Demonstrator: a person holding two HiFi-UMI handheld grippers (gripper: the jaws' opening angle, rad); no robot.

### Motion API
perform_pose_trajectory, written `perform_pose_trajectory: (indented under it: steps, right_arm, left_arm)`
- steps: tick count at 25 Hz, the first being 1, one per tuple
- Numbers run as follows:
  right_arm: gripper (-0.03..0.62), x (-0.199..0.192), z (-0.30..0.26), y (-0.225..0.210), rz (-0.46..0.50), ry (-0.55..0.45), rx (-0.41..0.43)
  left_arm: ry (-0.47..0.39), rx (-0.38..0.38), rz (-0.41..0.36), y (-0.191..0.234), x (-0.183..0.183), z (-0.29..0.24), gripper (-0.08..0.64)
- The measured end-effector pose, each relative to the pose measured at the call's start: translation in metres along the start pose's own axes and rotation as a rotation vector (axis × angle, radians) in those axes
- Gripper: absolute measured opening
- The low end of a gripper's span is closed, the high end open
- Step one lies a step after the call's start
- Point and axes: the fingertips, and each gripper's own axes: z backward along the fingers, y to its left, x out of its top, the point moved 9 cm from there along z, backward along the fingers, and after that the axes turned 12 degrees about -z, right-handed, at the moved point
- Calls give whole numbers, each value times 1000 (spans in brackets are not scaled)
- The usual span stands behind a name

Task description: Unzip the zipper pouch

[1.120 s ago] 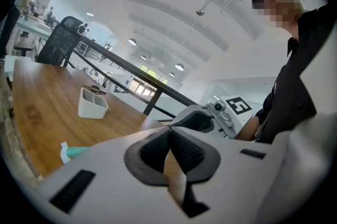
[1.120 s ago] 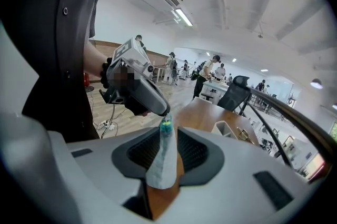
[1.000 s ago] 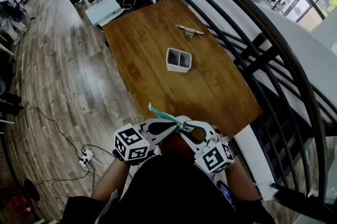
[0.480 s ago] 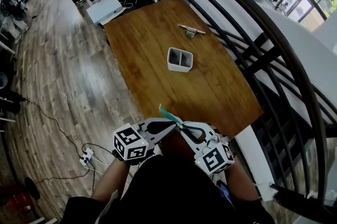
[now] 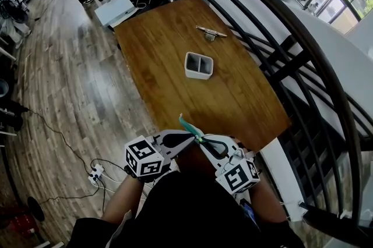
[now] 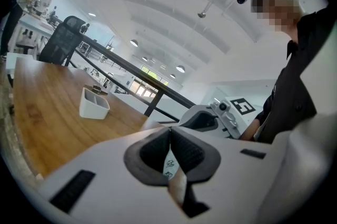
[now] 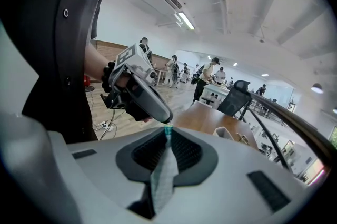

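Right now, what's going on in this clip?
A person holds a hand-held gripper in each hand by the near edge of the wooden table. The left hand-held gripper is shut on the teal zipper pouch. The right hand-held gripper has just been closing its jaws and pinches the pouch's fabric too. Whether the zipper has opened at all cannot be told.

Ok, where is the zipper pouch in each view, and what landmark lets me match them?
Head view: zipper pouch, a teal sliver, low centre.
Left gripper view: low centre, a pale printed strip of it.
Right gripper view: low centre, a grey-green strip with a teal tip.
Shared landmark: white two-compartment holder on the wooden table, mid-frame in head view, left in left gripper view, right of centre in right gripper view.
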Motion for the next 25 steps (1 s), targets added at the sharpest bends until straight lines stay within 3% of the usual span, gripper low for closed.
perform_pose_trajectory:
  steps: [3, 7, 12, 25]
  right_arm:
    - [34, 1, 0, 0, 13, -4, -5]
    - [34, 6, -1, 7, 117, 35, -54]
    - [34, 9, 3, 5, 69, -4, -47]
    - [32, 10, 11, -11, 11, -27, -86]
  left_arm:
    - [-9, 9, -15, -1, 2, 1, 15]
    - [43, 111, -117, 1, -2, 8, 14]
    - [7, 89, -111, 5, 4, 14, 14]
    - [41, 180, -131, 19, 8, 20, 14]
